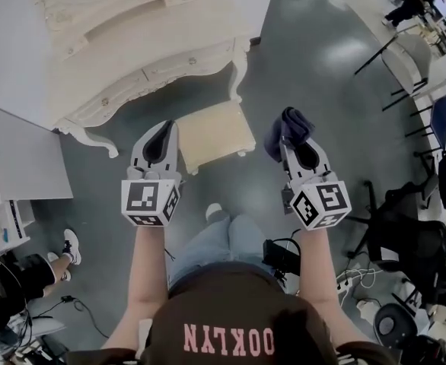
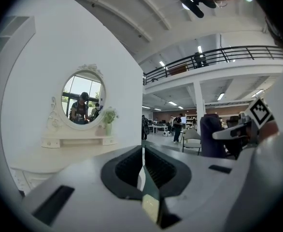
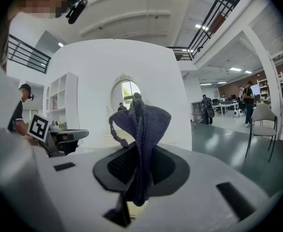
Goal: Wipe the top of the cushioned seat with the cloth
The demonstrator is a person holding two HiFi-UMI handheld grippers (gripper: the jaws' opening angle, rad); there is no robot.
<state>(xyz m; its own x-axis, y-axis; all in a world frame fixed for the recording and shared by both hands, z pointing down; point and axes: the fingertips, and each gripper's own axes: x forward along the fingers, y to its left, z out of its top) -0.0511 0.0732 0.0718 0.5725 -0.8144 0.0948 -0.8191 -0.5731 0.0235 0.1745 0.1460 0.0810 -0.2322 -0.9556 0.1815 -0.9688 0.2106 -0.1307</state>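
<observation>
Currently the cloth [image 1: 287, 130] sits in the right gripper [image 1: 296, 147], jaws pinched on a dark bunched wad that sticks up past the tips; the right gripper view shows the cloth [image 3: 140, 129] clamped in the right gripper [image 3: 139, 172] w/ a loose tail on its left. The left gripper [image 1: 164, 137] is closed down w/ nothing in it; in the left gripper view its jaws meet on a thin line at the left gripper [image 2: 143, 172]. The cushioned seat [image 1: 212, 134] stands on the floor betw. the two grippers, just in front of the white dressing table [image 1: 132, 59], and well below both tools. From the cloth hand it lies to the left and down; its long axis runs approx. left-right, tilted a bit. Both gripper views look out level at the room, so neither shows the seat, i.e. the jaws aren't pointed at it. Wiping not begun, I'd say. Next move prob. needs the right gripper tipped nose-down and swung inward onto the top; the right is the obvious hand, though both are abt equally near.
</observation>
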